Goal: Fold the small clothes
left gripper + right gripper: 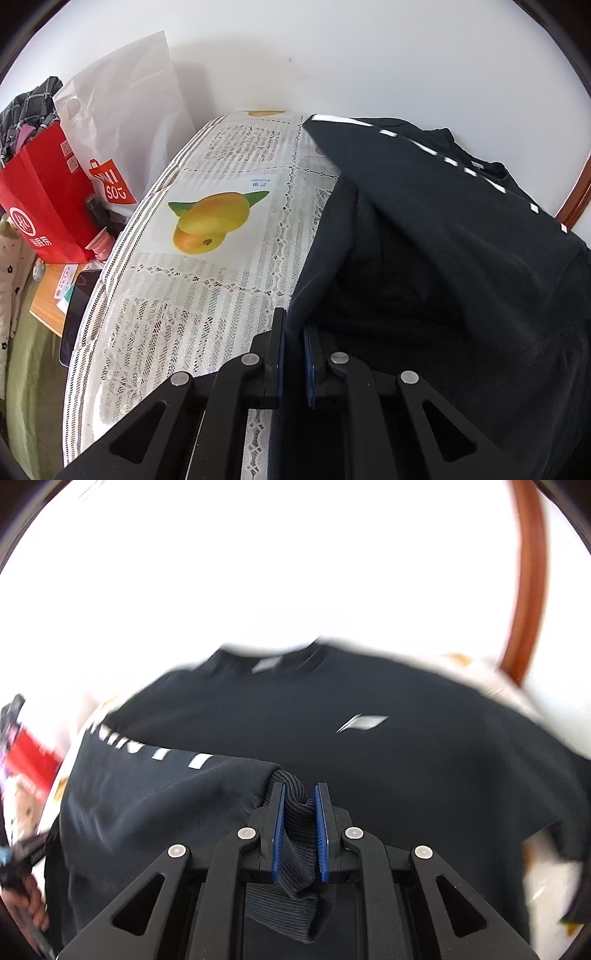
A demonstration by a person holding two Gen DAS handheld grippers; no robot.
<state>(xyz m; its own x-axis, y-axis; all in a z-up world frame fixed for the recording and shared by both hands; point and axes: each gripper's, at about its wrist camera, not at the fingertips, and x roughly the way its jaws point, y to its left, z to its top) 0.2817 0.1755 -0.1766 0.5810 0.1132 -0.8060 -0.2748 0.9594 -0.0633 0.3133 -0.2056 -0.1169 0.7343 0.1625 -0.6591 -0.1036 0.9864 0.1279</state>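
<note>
A black sweatshirt (332, 709) with a white chest logo (362, 723) lies spread on the table, collar at the far side. Its sleeve (166, 786), marked with white lettering, is lifted across the body. My right gripper (299, 797) is shut on the sleeve's ribbed cuff (295, 812), which bunches between the blue pads and hangs below them. In the left wrist view the same sweatshirt (443, 240) is raised like a tent at the right. My left gripper (293, 332) is shut on its near left edge, with the dark cloth pinched between the narrow jaws.
A lace tablecloth (207, 295) with a mango picture (210, 218) covers the table. Left of it stand a red bag (44, 206) and a white plastic bag (125, 122) against the wall. A dark screen (77, 314) lies below. A person's hand (31, 901) shows low at the left edge.
</note>
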